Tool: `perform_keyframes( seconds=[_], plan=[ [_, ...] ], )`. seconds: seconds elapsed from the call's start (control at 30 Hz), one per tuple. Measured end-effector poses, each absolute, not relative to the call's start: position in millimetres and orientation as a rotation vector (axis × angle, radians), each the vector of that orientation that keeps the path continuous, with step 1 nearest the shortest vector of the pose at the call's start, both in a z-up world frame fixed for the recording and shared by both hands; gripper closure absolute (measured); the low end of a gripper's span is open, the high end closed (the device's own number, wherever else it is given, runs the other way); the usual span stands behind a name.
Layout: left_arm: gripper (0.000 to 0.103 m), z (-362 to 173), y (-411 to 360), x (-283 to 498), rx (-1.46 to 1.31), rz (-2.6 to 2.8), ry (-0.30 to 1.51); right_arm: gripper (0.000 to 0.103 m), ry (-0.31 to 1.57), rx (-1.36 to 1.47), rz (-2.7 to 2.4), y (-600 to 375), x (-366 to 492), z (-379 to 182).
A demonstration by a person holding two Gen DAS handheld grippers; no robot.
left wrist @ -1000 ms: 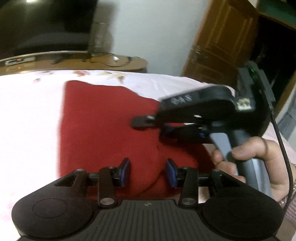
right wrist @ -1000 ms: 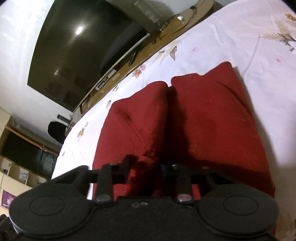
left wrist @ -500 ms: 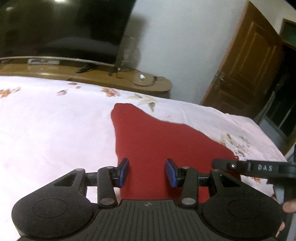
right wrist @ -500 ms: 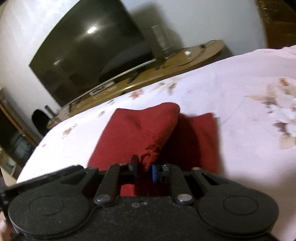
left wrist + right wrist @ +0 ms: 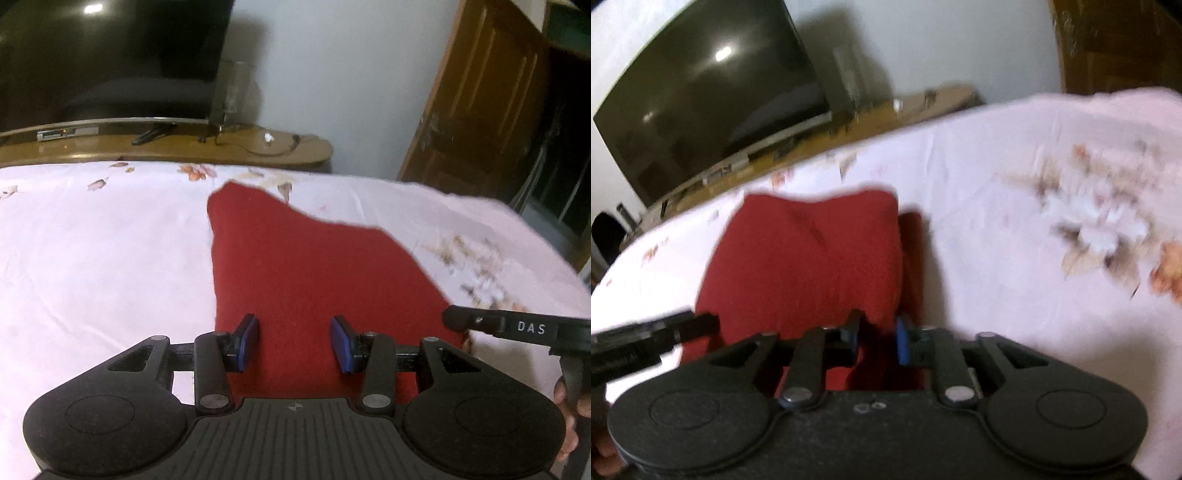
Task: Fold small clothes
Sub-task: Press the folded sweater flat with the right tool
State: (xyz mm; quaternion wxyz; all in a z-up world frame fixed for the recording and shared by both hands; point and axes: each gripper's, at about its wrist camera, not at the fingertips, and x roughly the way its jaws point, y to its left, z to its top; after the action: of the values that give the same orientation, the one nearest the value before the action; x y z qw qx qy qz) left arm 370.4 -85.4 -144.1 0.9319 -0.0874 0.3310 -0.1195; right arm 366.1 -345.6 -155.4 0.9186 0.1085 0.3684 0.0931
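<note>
A dark red garment (image 5: 306,273) lies folded on the pink floral bed sheet (image 5: 103,251). My left gripper (image 5: 294,343) hovers open over its near edge, with nothing between the blue pads (image 5: 246,341). In the right wrist view the garment (image 5: 809,258) shows a folded-over upper layer and a strip of lower layer at its right. My right gripper (image 5: 878,336) is at the near right corner; its jaws are opening and the cloth's edge still sits between them, not pressed. A black finger of the other gripper (image 5: 480,323) reaches in from the right.
A wooden TV stand (image 5: 229,147) with a large dark television (image 5: 110,59) runs along the far side of the bed. A brown wooden door (image 5: 480,96) stands at the right. A hand (image 5: 569,417) holds the other gripper's handle at the lower right.
The right gripper, shut on the garment's corner half a second ago, has laid the fold flat and parted its jaws. The left gripper drew back toward the near edge, still open.
</note>
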Motion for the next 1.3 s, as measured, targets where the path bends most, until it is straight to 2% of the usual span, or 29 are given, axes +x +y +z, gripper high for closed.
perform_keyframes(
  seconds=[0.23,0.33,0.47,0.67,0.77,0.9,0.97,1.03,1.17,1.23,1.3],
  plan=[
    [0.060,-141,-90,409,-0.134,-0.257,0.683,0.075,0.663,0.153,0.227,-323,376,-126],
    [0.060,-162,-94,425,-0.165,-0.263,0.737,0.079,0.691,0.127,0.225,-308,397,-141],
    [0.060,-176,-95,432,-0.225,-0.248,0.733,0.079,0.773,0.070,0.187,-308,419,-180],
    [0.060,-151,-97,430,-0.160,-0.254,0.697,0.077,0.758,0.116,0.187,-315,422,-158],
    [0.060,-153,-92,451,-0.154,-0.222,0.712,0.075,0.722,0.120,0.196,-309,435,-148],
    [0.060,-167,-95,473,-0.151,-0.224,0.754,0.079,0.752,0.109,0.163,-305,463,-159],
    [0.056,-172,-98,474,-0.154,-0.215,0.744,0.080,0.831,0.053,0.142,-302,475,-182],
    [0.056,-171,-101,472,-0.130,-0.211,0.741,0.080,0.804,0.007,0.139,-298,473,-188],
    [0.056,-156,-95,450,-0.139,-0.228,0.718,0.079,0.817,0.038,0.147,-301,468,-176],
    [0.056,-153,-93,432,-0.116,-0.242,0.705,0.075,0.777,0.071,0.177,-305,450,-162],
    [0.056,-153,-92,414,-0.096,-0.251,0.694,0.075,0.746,0.055,0.211,-302,428,-152]
  ],
)
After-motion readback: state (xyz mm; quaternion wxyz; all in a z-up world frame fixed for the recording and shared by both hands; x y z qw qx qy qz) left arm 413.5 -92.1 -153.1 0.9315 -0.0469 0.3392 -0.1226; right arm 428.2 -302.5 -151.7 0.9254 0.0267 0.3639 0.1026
